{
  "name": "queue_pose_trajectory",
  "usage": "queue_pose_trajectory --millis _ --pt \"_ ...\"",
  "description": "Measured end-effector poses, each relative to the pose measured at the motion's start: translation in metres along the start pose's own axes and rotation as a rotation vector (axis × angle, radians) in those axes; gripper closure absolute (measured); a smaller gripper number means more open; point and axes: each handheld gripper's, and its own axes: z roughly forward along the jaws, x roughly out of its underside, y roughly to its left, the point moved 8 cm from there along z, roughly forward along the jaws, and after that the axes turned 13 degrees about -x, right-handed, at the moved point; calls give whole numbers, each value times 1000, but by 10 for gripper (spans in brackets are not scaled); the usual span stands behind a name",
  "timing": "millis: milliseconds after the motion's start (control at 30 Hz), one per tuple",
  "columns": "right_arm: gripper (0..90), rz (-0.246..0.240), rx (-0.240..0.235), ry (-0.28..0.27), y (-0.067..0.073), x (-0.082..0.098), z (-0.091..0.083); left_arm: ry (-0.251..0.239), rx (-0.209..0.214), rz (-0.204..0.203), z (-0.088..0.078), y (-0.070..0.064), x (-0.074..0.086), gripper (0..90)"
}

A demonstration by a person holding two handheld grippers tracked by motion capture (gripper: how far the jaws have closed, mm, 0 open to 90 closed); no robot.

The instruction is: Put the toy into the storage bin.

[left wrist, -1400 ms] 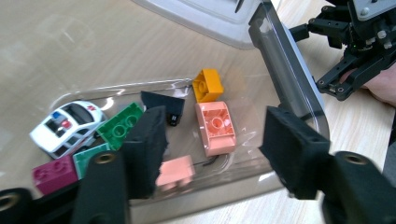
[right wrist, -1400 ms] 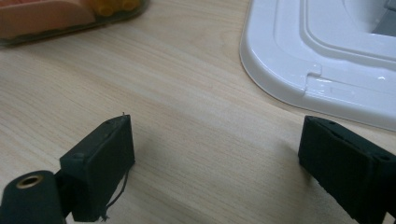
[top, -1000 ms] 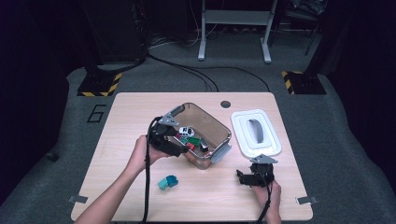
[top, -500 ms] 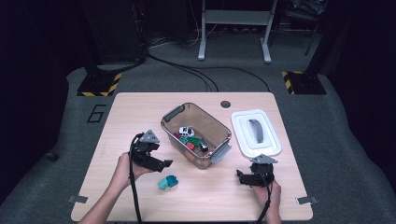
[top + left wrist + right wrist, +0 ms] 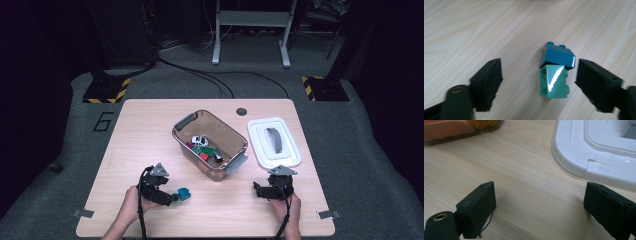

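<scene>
Two joined toy bricks [image 5: 555,72], a dark teal one stacked against a pale green one, lie on the wooden surface [image 5: 150,130] near its front left part. In the left gripper view the pair sits between the black jaws of the left tool [image 5: 537,82], nearer the right-hand jaw, with a clear gap on each side, so neither pad touches it. Those jaws have just been closing in, yet they are apart and grip nothing. In the high view the bricks [image 5: 183,193] appear as a small teal spot just beyond the tip of the left tool [image 5: 172,198], which a hand holds low over the surface.

Farther back, near the middle of the surface, stands a clear plastic bin [image 5: 235,142] with grey handles. Inside it lie a small white toy car [image 5: 199,141] and several red and green bricks [image 5: 204,151]. To the right of the bin rests its white lid [image 5: 287,150], flat on the surface, with a grey handle on top.

At the front right, the right tool [image 5: 259,190] is held just above the surface, its jaws spread wide with only bare wood between them in the right gripper view [image 5: 539,205]. A corner of the lid [image 5: 584,152] lies just past them.
</scene>
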Motion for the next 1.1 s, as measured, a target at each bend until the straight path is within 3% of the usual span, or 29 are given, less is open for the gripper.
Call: queue_pose_trajectory --millis 200,300,433,733,1100 --pt "102 1 1 0 0 0 0 -13 12 21 2 -8 8 463" --pt "102 1 2 0 0 0 0 2 18 28 4 -10 13 552" --pt "102 1 2 0 0 0 0 -12 1 40 6 -11 18 669" --pt "103 3 4 1 0 0 0 -47 -8 -4 0 1 14 676" --pt "103 0 4 1 0 0 0 -80 -15 -44 -8 19 -3 677"
